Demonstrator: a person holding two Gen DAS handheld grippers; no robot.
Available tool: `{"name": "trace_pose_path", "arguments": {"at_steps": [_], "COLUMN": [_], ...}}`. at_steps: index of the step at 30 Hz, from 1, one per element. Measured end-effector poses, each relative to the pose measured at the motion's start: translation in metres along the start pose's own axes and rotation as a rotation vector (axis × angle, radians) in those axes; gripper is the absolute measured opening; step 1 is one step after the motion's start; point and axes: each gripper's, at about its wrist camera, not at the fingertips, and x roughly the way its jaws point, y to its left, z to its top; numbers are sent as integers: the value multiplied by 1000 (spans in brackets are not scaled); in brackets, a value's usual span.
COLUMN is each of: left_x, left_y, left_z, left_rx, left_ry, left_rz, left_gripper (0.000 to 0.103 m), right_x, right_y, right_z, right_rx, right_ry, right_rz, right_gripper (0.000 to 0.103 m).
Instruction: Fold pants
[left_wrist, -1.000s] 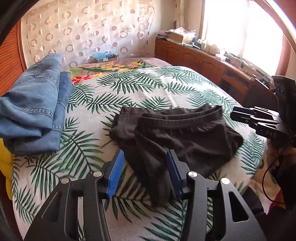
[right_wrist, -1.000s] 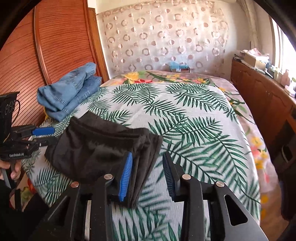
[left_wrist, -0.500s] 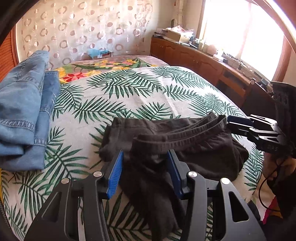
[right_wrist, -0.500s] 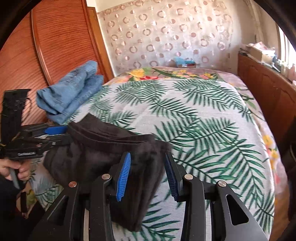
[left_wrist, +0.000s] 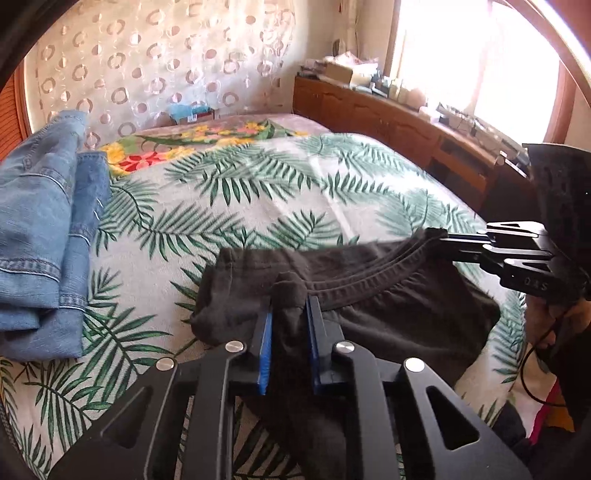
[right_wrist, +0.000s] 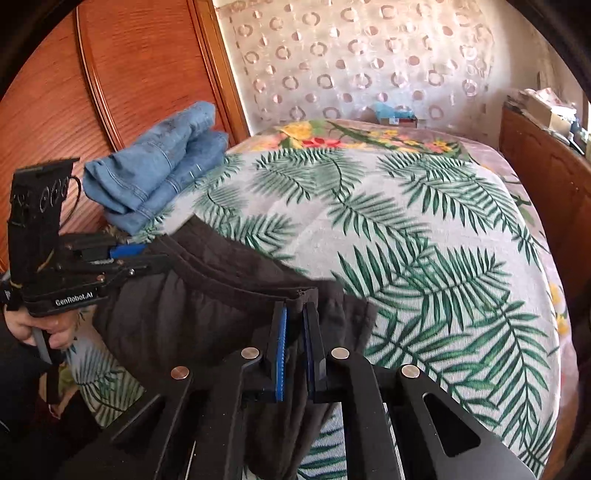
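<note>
Pants (left_wrist: 369, 295), dark, lie at my edge of the leaf-print bed (left_wrist: 295, 192). My left gripper (left_wrist: 289, 325) is closing, waistband bunched between pads. My right gripper (right_wrist: 294, 332) pinches the waistband's other end. Folded jeans (left_wrist: 40, 236) at 10 o'clock.

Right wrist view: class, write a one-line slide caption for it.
Right tool clamps the black pants at the waistband, left tool closing on the other end, above a palm-print bedspread.

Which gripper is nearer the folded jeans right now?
Left. The left gripper grips the black pants at the end beside the folded jeans; the right gripper grips the far end.
</note>
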Motion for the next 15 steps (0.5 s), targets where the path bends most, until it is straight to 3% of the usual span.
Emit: {"name": "trace_pose_path", "arguments": {"at_steps": [2, 5, 11, 15], "left_x": [-14, -22, 4, 11], "left_y": [0, -1, 7, 7], "left_z": [4, 12, 15, 10], "left_rx": [-18, -32, -28, -14], "left_ry": [-63, -98, -12, 17], "left_rz": [17, 46, 94, 117], "left_gripper": [17, 17, 17, 21], "right_x": [-8, -14, 10, 15], "right_y": [2, 5, 1, 6], "right_z": [7, 19, 21, 23], "right_rx": [-4, -18, -12, -6], "right_ry": [-42, -83, -28, -9], "right_rz": [5, -9, -36, -56], "right_gripper": [8, 8, 8, 16]}}
